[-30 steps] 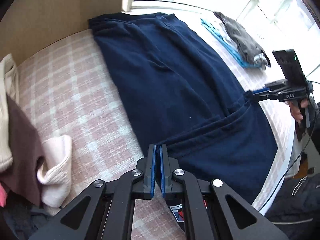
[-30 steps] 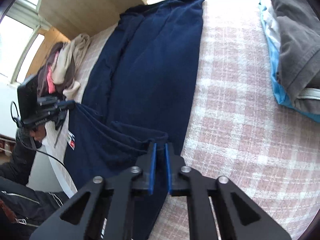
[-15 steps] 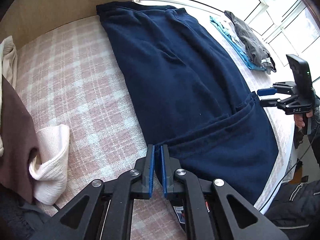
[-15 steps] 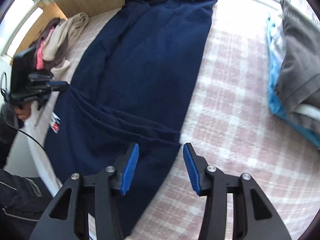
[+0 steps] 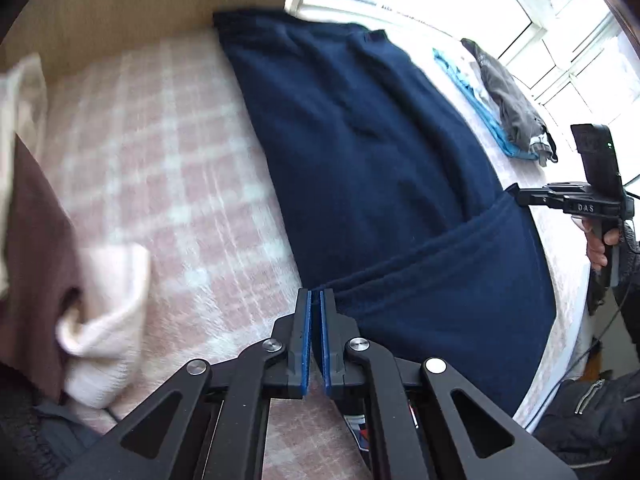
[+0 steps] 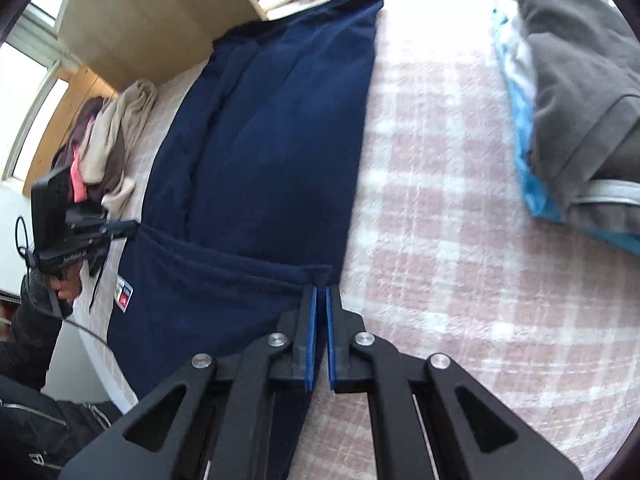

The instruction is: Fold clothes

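Two grippers pinch the same fold line of the navy garment, one at each side edge. In the left wrist view the left gripper sits at the bottom centre, its blue pads clenched on a bit of dark cloth where the folded band's left end meets the checked bedcover. At the right edge of that view, the right gripper is clamped on the band's other end. The right wrist view confirms it: the right gripper is closed with a small tuft of navy fabric caught at its tips, and the left gripper shows at the middle left, gripping the opposite corner.

The garment lies flat on the bedcover, its long axis running from the grippers at the bottom of each frame up toward the window at the top. The near part is already doubled over, forming a band across the width. Both hands are about equally near, each holding its own corner, so the coming move probably turns on carrying both corners together along that long axis, away toward the far hem, keeping the band taut and level between them.

Loose clothes lie at the left of the left view; a grey and blue stack sits at the upper right of the right view.
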`<state>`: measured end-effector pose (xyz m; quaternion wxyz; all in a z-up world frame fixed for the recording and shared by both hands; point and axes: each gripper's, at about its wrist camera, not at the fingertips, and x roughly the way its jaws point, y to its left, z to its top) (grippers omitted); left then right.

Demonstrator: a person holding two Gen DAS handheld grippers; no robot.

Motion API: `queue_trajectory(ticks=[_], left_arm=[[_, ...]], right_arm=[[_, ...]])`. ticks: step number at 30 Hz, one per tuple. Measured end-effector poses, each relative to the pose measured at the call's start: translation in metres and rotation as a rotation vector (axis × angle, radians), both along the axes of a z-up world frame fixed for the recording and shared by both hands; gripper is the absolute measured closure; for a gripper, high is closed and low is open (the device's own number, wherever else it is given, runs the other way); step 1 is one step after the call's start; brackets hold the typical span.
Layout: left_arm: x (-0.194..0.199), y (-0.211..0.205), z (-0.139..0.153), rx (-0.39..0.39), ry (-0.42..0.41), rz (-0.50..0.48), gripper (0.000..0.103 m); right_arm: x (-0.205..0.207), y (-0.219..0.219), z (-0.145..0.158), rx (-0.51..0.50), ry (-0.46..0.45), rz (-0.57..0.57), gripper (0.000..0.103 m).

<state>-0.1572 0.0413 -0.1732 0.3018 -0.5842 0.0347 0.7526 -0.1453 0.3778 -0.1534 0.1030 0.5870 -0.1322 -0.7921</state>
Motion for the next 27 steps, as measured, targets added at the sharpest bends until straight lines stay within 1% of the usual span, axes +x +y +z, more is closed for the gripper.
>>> queue_trajectory(ticks=[1,2,3,4,5,6,7,8,10,11,12,13,14,15,16,17,18,19,20,21,22,23,24,26,27], left_arm=[[0.001,0.000,0.002,-0.004,0.003,-0.010,0.098],[0.002,-0.001,0.005,-0.001,0.003,-0.012,0.098],[0.002,-0.004,0.009,0.009,0.010,-0.008,0.098],[0.003,-0.007,0.012,0.017,0.017,-0.002,0.094],[0.003,-0.011,0.016,0.016,0.026,0.002,0.094],[0.004,-0.016,0.019,0.015,0.035,0.006,0.094],[0.004,-0.020,0.021,0.003,0.050,0.016,0.094],[0.005,-0.019,0.023,0.010,0.055,0.005,0.094],[0.008,-0.018,0.027,0.030,0.060,-0.021,0.094],[0.009,-0.017,0.030,0.040,0.063,-0.034,0.094],[0.011,-0.016,0.032,0.050,0.065,-0.047,0.094],[0.016,-0.009,0.031,0.081,0.048,-0.092,0.094],[0.021,0.001,0.028,0.103,0.035,-0.144,0.093],[0.023,0.007,0.021,0.085,0.025,-0.164,0.089],[0.023,0.013,0.013,0.063,0.017,-0.180,0.088],[0.018,0.011,0.007,0.053,0.011,-0.163,0.089],[0.012,0.007,0.002,0.045,0.006,-0.142,0.090],[0.005,0.004,-0.003,0.037,0.001,-0.122,0.100],[0.000,-0.006,-0.003,0.030,0.006,-0.096,0.101],[-0.006,-0.017,0.000,0.014,0.024,-0.061,0.101],[-0.009,-0.030,0.007,-0.006,0.052,-0.026,0.102],[-0.012,-0.043,0.014,-0.025,0.080,0.009,0.099],[-0.013,-0.055,0.020,-0.022,0.087,0.032,0.098],[-0.011,-0.074,0.025,0.008,0.052,0.062,0.098],[-0.008,-0.074,0.023,0.020,0.032,0.060,0.098]], right_arm=[[0.000,0.001,-0.002,0.002,-0.009,-0.003,0.094],[0.000,0.000,0.004,0.022,0.005,-0.002,0.090],[0.000,-0.002,0.011,0.044,0.020,0.000,0.080],[0.000,-0.004,0.018,0.066,0.035,0.001,0.071],[0.002,-0.005,0.024,0.079,0.059,0.001,0.068],[0.005,-0.005,0.030,0.092,0.084,0.001,0.067],[0.008,-0.005,0.036,0.104,0.109,0.001,0.067],[0.010,-0.006,0.043,0.117,0.134,0.001,0.067],[0.013,-0.022,0.043,0.061,0.136,0.087,0.068],[0.014,-0.035,0.038,0.047,0.121,0.134,0.068],[0.014,-0.045,0.033,0.032,0.110,0.182,0.070],[0.013,-0.053,0.026,0.031,0.098,0.212,0.073],[0.012,-0.061,0.018,0.033,0.086,0.239,0.074],[0.009,-0.064,0.011,0.048,0.076,0.251,0.074],[0.007,-0.063,0.004,0.070,0.064,0.250,0.074],[0.005,-0.062,-0.003,0.092,0.051,0.248,0.074],[0.002,-0.056,-0.005,0.098,0.052,0.229,0.081],[-0.002,-0.050,-0.007,0.101,0.054,0.208,0.087],[-0.003,-0.039,-0.007,0.111,0.046,0.159,0.087],[-0.002,-0.027,-0.003,0.126,0.048,0.114,0.084],[0.003,-0.018,0.002,0.119,0.056,0.089,0.084],[0.007,-0.009,0.008,0.109,0.065,0.065,0.084],[0.013,-0.003,0.013,0.079,0.066,0.054,0.084],[0.026,0.001,0.019,0.054,0.064,0.046,0.083],[0.030,-0.003,0.018,0.047,0.060,0.045,0.082]])
